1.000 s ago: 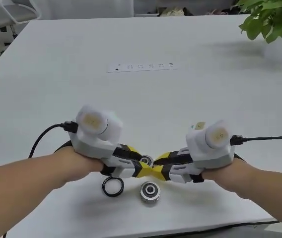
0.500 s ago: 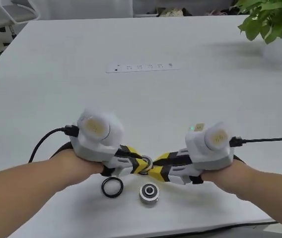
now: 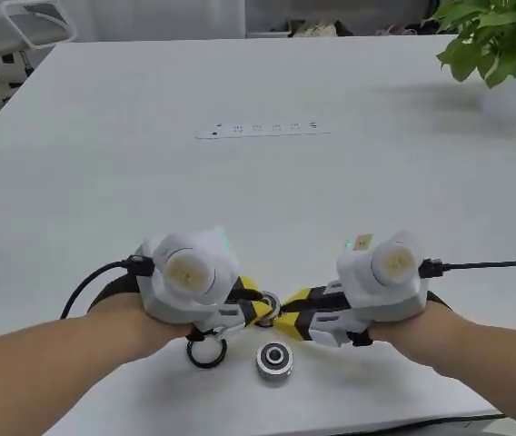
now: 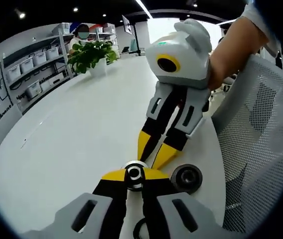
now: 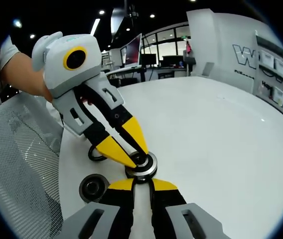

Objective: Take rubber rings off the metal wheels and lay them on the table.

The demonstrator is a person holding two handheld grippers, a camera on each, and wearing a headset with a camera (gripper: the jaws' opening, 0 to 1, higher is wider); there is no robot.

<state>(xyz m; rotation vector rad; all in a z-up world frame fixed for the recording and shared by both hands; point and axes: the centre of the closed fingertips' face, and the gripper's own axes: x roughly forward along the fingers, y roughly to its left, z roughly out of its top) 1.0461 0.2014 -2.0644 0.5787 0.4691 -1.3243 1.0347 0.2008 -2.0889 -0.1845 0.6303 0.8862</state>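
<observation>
- We saw the held wheel [image 3: 268, 301] near the table's [image 3: 149, 182] near edge, between both grippers.
- The left gripper's [image 3: 254, 310] fingers clamped its sides, and the right gripper's [image 3: 285, 315] fingers pinched its rim.
- A loose rubber ring [image 3: 205, 352] and a second wheel [image 3: 274, 359] lay side by side, closer to that edge.
- A power strip [image 3: 262, 130] lay mid-table, and a plant [image 3: 494, 36] stood at the far right corner.

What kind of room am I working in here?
Probably an office or a showroom-style lab. There is a large white table with a power strip on it, a potted plant at its far corner, wall shelves of storage bins, and monitors on desks behind.
</observation>
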